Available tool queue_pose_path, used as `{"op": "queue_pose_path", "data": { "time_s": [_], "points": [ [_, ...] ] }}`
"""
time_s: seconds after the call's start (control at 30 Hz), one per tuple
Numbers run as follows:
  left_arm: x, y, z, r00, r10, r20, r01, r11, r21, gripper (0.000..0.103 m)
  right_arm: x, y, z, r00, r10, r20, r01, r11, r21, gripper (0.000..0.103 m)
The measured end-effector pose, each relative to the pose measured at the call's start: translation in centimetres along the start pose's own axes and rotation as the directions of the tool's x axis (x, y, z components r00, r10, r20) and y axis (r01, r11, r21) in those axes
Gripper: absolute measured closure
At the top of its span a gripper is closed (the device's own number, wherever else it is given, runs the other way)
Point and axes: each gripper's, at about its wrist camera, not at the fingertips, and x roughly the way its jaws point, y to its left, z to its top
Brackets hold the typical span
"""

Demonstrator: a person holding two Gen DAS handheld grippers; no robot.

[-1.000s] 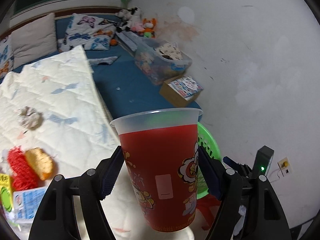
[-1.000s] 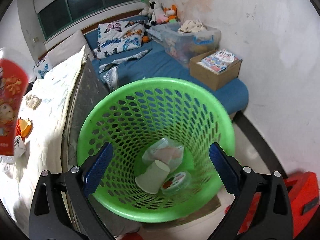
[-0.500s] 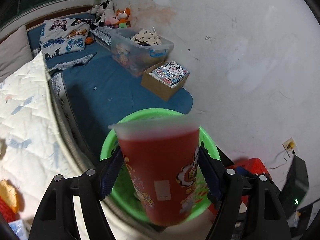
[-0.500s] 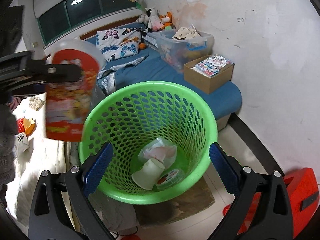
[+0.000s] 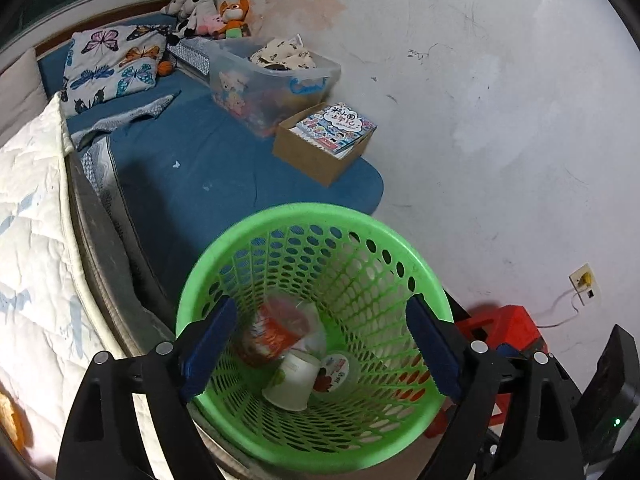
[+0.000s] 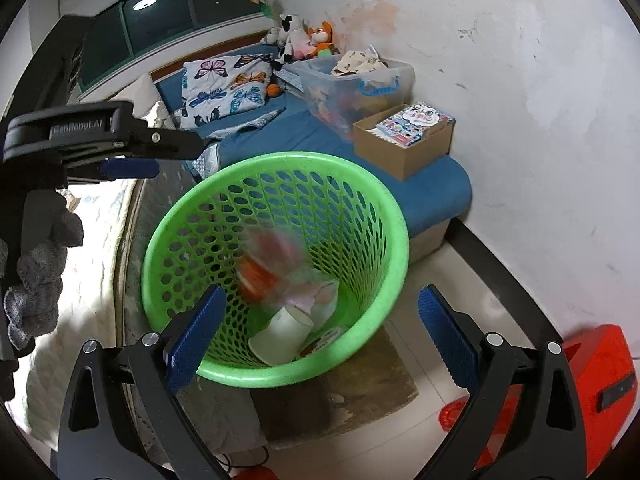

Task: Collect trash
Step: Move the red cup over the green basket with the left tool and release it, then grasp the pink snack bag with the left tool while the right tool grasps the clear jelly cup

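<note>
Left gripper [image 5: 320,344]: jaws spread wide, blue pads [image 5: 208,348] clear of everything, nothing held. Directly between and beyond the jaws sits the green basket [image 5: 224,252], viewed from above. The red cup [image 5: 276,332] lies inside the basket, blurred, nearer the left pad, tilted on its side against the basket's inner wall. Just beside it, toward the jaw centre, lies a white paper cup [image 5: 292,382], also on its side, touching a small round lidded container [image 5: 338,368] toward the right pad.

Right gripper [image 6: 320,332]: jaws spread wide, pads bare, nothing gripped. The green basket [image 6: 384,208] stands between and beyond these jaws as well. The red cup [image 6: 264,268] appears as a blur in the basket, above the white paper cup [image 6: 280,336]. The left gripper [image 6: 132,160] shows at the far left of this view, above the basket's left rim.

Beyond the basket: a blue mattress [image 5: 192,168], a cardboard box [image 5: 316,156] of booklets, and a clear storage bin [image 5: 272,84]. Right of the jaws, a red stool [image 6: 600,392] stands on the floor.
</note>
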Motion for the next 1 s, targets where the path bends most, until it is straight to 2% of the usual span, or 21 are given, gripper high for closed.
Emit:
{"op": "queue_pose_path", "data": {
  "time_s": [0.3, 0.67, 1.0],
  "points": [
    [-4.7, 0.1, -1.4, 0.997, 0.021, 0.077, -0.023, 0.999, 0.023, 0.019, -1.1, 1.2, -0.7, 1.0, 0.023, 0.001, -0.023, 1.0, 0.0, 0.007],
    [-13.5, 1.2, -5.4, 0.976, 0.1, 0.194, -0.109, 0.993, 0.034, 0.019, -4.0, 6.5, -0.7, 0.994, 0.103, 0.029, -0.101, 0.992, -0.07, 0.007],
    [-21.0, 5.1, -11.1, 0.95, 0.179, 0.258, -0.168, 0.984, -0.064, 0.019, -5.9, 13.4, -0.7, 0.976, 0.217, 0.028, -0.209, 0.962, -0.176, 0.007]
  ]
}}
